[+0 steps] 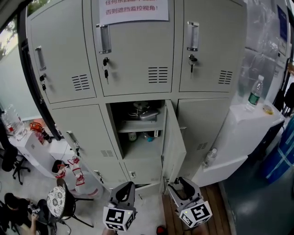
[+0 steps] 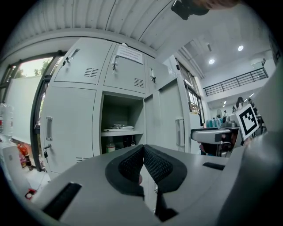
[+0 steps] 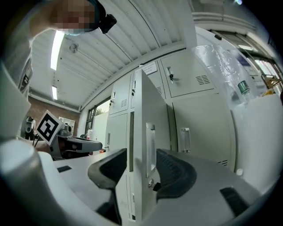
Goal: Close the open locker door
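Head view looks steeply down the lockers (image 1: 138,55); left gripper view, low, faces the open compartment (image 2: 119,114); right gripper view sits close on the open door (image 3: 142,114), which all three views share.

— Top of your head view: the paper notice (image 1: 133,10) is sliced by the frame's edge, its upper lines gone.
— And the locker shelf (image 1: 138,127)? The things on it are too small to name.
— The open door (image 1: 173,142) shows you only its inner side, so the outer face is hidden.
— Near left, a person (image 1: 18,209) is cut off at the bottom edge.
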